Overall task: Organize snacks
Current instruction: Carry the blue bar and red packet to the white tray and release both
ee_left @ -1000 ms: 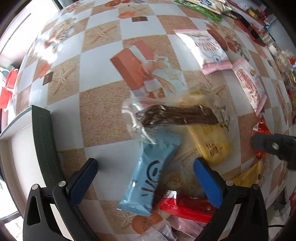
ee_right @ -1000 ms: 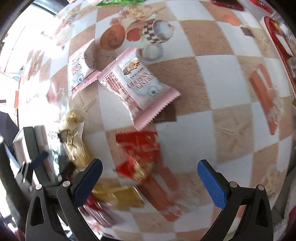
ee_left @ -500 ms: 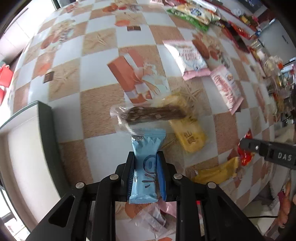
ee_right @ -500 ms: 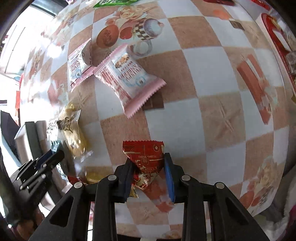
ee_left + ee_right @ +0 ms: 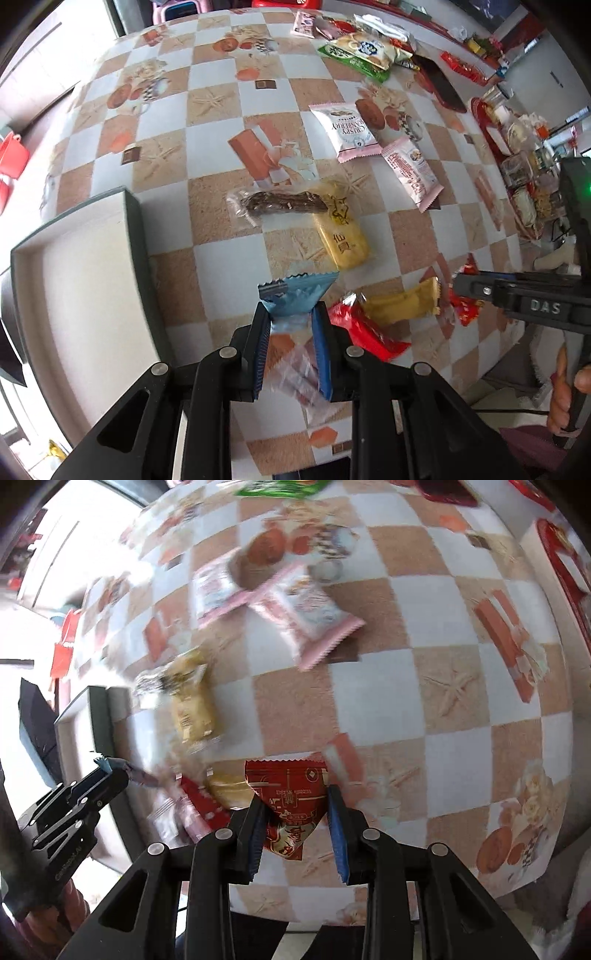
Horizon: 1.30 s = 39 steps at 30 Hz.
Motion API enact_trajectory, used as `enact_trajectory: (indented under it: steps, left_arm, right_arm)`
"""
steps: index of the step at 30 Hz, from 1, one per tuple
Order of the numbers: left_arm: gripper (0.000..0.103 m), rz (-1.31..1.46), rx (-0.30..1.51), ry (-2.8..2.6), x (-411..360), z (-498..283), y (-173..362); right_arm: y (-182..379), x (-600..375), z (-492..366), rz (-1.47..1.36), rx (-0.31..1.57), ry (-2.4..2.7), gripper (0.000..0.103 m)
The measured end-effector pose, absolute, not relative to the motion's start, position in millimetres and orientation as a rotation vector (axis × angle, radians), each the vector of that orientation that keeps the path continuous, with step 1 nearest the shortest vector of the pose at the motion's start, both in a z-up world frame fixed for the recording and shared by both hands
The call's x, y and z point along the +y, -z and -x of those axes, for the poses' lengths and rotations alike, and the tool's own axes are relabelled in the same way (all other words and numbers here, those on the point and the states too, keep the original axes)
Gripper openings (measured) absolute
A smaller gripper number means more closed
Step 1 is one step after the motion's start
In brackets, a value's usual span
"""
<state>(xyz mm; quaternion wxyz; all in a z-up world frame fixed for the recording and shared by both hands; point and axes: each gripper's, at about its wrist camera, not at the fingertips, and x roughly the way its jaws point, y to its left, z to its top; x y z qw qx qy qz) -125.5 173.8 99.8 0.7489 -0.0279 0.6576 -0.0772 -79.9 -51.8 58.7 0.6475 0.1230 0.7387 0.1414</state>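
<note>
Since a second ago I have both sets of fingers clamped: the left gripper [image 5: 291,328] lifts one blue packet [image 5: 295,297], the right gripper [image 5: 297,818] one red packet [image 5: 291,797]. Two pink packets [image 5: 349,129] lie on the bench [image 5: 221,122].

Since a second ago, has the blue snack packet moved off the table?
Yes. The blue snack packet lay flat below the dark bar in clear wrap; now the left gripper is clamped on it, lifted clear of the tablecloth, nearer the camera.

blue packet [image 5: 295,297] | red packet [image 5: 291,799] | tan-white checked tablecloth [image 5: 221,177] | yellow packet [image 5: 343,236]
</note>
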Motion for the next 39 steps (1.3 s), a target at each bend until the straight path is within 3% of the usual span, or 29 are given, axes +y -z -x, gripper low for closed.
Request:
enact_trajectory:
  steps: [18,39]
  left_arm:
    - [0.025,0.135,1.328,-0.047,255,150,-149]
    - [0.025,0.237,1.376,-0.203,335,188,-143]
  right_arm:
    - [-121,48,44,-0.011,1.541,-0.650,0.033]
    - [-149,167,81,0.151,1.514,-0.927,0.033]
